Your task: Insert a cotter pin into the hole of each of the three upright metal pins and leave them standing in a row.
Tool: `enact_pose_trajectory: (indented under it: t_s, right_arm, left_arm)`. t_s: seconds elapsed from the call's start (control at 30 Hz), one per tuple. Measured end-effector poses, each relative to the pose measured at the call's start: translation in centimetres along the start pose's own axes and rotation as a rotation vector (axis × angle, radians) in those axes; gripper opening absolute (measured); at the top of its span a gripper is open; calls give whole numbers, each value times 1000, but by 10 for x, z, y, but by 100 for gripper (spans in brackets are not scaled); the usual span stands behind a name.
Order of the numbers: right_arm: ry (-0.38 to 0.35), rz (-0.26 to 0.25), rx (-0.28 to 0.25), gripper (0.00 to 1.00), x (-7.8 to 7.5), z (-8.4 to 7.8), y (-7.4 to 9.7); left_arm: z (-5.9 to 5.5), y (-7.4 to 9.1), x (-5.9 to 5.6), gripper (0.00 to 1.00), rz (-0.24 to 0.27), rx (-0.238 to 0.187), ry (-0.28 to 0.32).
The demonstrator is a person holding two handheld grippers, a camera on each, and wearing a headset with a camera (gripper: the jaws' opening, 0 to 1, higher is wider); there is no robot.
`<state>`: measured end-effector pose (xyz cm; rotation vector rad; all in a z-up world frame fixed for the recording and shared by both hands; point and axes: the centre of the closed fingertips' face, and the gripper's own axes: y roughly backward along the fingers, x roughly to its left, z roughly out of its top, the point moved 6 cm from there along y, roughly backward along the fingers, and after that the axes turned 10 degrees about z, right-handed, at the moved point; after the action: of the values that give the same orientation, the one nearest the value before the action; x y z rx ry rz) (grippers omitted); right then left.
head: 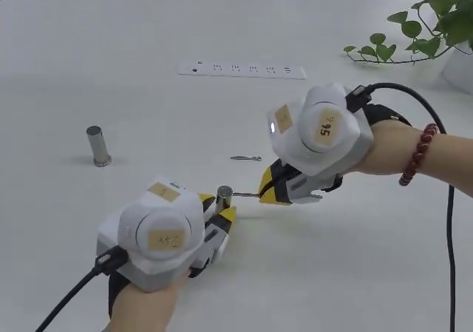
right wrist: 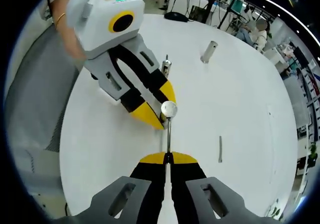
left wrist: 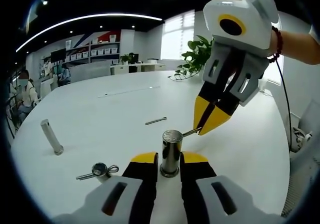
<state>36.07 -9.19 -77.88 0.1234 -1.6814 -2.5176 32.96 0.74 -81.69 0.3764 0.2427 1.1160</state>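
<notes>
Right gripper (head: 267, 192), head view: jaws closed on a cotter pin (head: 246, 194), whose free end is presented to the side of the held metal pin (head: 224, 196). Left gripper (head: 219, 208): jaws clamped around that pin, which stands upright on the table (head: 384, 243). A second metal pin (head: 97, 146) is recorded standing well apart to the left. A loose cotter pin (head: 245, 157) lies beyond the work.

Left gripper view: yellow pads are seen either side of the held metal pin's lower shaft. The cotter pin's tip is at the upper shaft; whether it has entered the hole cannot be told. A third metal pin (left wrist: 100, 170), with a cotter pin through it, is noted just left of the jaws.

Right gripper view: the cotter pin is seen running straight from the closed jaws to the pin's head.

Risks, as judged:
- If the hole is turned off the line of approach, the thin legs would likely be bent or splayed against the shaft.
- A sideways push could twist or tip the pin within the clamp.
- The cotter pin could slip back between the jaws.
- The third metal pin could be knocked over when the left gripper is drawn away.
</notes>
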Motion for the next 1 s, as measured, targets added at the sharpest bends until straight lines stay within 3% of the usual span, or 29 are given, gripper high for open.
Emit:
enact_pose_trajectory:
  t_s: [1.0]
  right_arm:
    - [41, 1, 1, 3, -1, 6, 3]
  left_arm:
    - [-2, -2, -2, 11, -6, 1, -27]
